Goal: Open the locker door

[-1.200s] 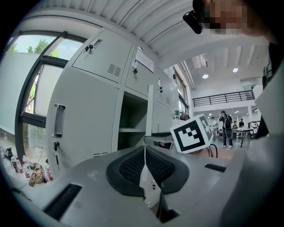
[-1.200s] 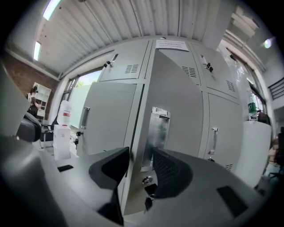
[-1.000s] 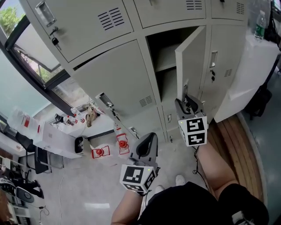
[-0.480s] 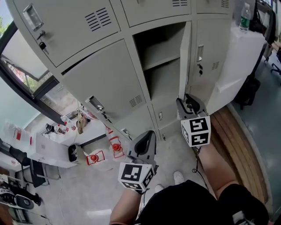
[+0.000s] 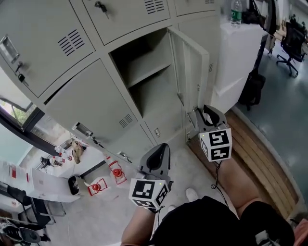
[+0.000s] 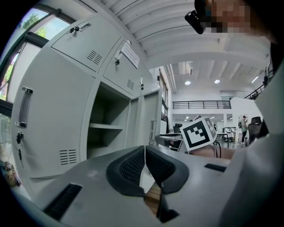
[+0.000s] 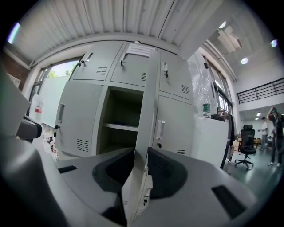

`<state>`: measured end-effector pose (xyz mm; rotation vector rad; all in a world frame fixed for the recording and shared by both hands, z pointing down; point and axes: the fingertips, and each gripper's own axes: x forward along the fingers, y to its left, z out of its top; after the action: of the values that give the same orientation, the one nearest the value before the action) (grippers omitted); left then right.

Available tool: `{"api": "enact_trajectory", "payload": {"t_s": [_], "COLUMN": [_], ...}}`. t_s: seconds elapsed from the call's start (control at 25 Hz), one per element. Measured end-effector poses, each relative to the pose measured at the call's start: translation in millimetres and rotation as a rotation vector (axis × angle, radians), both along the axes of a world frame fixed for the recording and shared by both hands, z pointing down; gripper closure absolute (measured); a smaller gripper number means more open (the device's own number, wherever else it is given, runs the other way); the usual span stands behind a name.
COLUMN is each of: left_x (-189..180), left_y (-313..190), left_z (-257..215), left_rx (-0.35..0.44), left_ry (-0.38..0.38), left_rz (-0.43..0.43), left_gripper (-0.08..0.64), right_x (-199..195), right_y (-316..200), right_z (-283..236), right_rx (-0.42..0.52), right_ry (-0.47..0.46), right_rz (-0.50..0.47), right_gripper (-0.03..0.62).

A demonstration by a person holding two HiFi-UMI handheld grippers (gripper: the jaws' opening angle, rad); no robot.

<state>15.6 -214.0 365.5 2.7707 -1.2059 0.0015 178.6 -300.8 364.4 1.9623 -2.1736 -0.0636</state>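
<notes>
The grey locker door (image 5: 192, 62) stands swung out to the right, baring an empty compartment with one shelf (image 5: 147, 67). My right gripper (image 5: 198, 115) is at the door's lower free edge. In the right gripper view the door edge (image 7: 146, 111) runs straight down between the jaws of the right gripper (image 7: 141, 155). Those jaws are closing, and the pads meet the door on both sides. My left gripper (image 5: 161, 150) hangs lower and to the left, away from the lockers. In the left gripper view the left gripper (image 6: 144, 153) is shut with nothing in it.
Closed locker doors (image 5: 91, 96) surround the open one. A white cabinet (image 5: 236, 53) with a bottle (image 5: 234, 10) on top stands right of the lockers. A wooden platform (image 5: 250, 149) runs along the floor. Red items (image 5: 115, 173) lie on the floor at left. Office chair (image 5: 293, 43) far right.
The locker door has swung further open, toward the right. The right gripper stayed at its lower edge. The head view has shifted, and the lockers now sit further left.
</notes>
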Motion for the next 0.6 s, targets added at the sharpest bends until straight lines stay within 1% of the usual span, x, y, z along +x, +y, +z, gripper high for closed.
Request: {"api": "enact_trajectory", "payload": {"t_s": [0.16, 0.6], "left_x": [14.1, 25.8], "left_y": [3.0, -9.1], "left_z": [-1.1, 6.3], "left_rx": [0.006, -0.011], "left_ry": [0.002, 0.001], "left_rz": [0.019, 0.01], "left_gripper": [0.54, 0.54], "right_x": [26.1, 88.2], "right_y": [0.9, -11.3], "right_z": [-0.4, -1.6], "right_rx": [-0.002, -0.001], "right_ry": [-0.003, -0.013], "right_rz": [0.034, 0.131], "right_gripper": [0.445, 0.453]}}
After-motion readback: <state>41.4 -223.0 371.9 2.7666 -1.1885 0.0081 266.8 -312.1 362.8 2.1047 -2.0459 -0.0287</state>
